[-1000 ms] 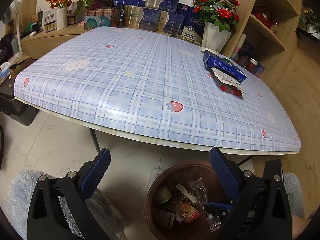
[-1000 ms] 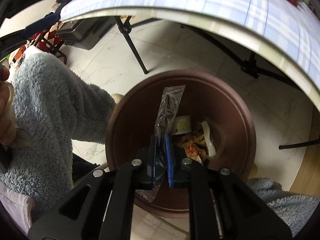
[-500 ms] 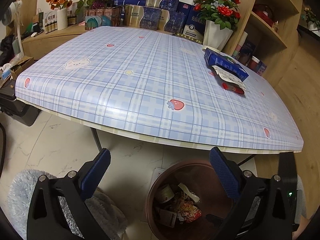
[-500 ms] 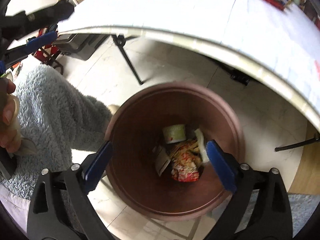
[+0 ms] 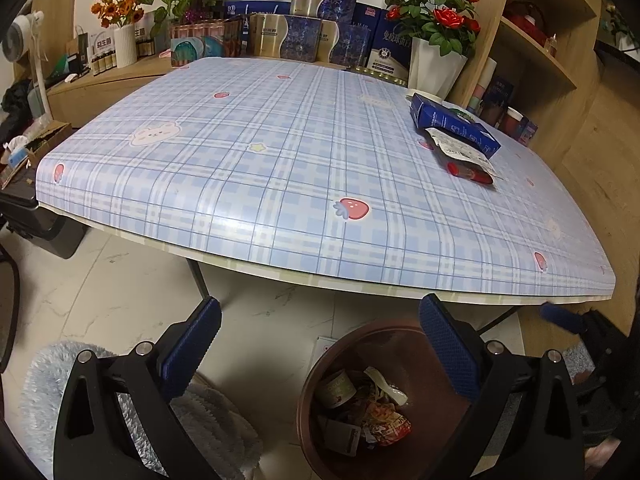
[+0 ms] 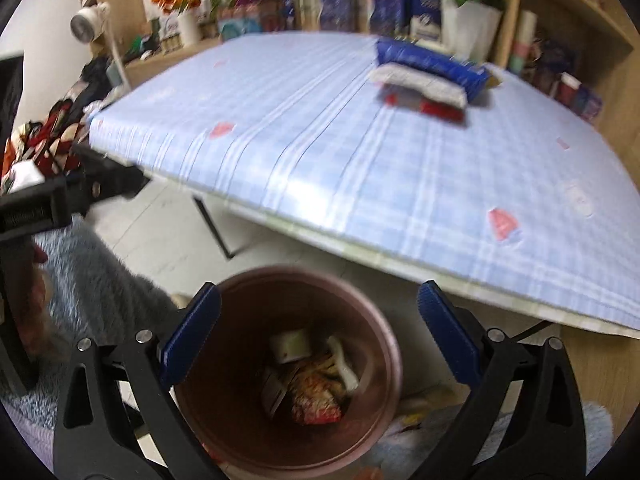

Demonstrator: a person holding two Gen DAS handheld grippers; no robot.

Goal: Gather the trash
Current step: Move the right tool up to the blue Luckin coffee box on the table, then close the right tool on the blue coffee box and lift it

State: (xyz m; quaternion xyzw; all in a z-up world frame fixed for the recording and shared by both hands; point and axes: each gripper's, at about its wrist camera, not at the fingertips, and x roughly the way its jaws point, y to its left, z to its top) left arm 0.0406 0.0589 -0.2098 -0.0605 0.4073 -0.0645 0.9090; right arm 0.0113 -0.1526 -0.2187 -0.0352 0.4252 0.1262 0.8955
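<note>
The trash left to collect sits at the far right of the counter [image 5: 280, 168]: a blue box [image 5: 456, 128] with a white-and-red wrapper [image 5: 464, 156] lying against its near side, partly on top of it. The wrapper looks light, thin and crinkly, likely slick, so it should give under the pads; a pinch on its free near edge, where it overhangs toward the red end, seems the safest hold. The box looks like light cardboard, stiff enough to be taken across its narrow sides, though it might crush if squeezed hard. The bin [image 6: 288, 368] stands on the floor just below the counter's near edge, with a cup and crumpled packets at the bottom. A second ago the right gripper [image 6: 318, 334] was pinched on a clear plastic wrapper over the bin; now it stands wide with nothing between its pads, has lifted, and has tilted up so the counter fills its view. The left gripper [image 5: 320, 344] is wide and empty too, and its view is unchanged.
</note>
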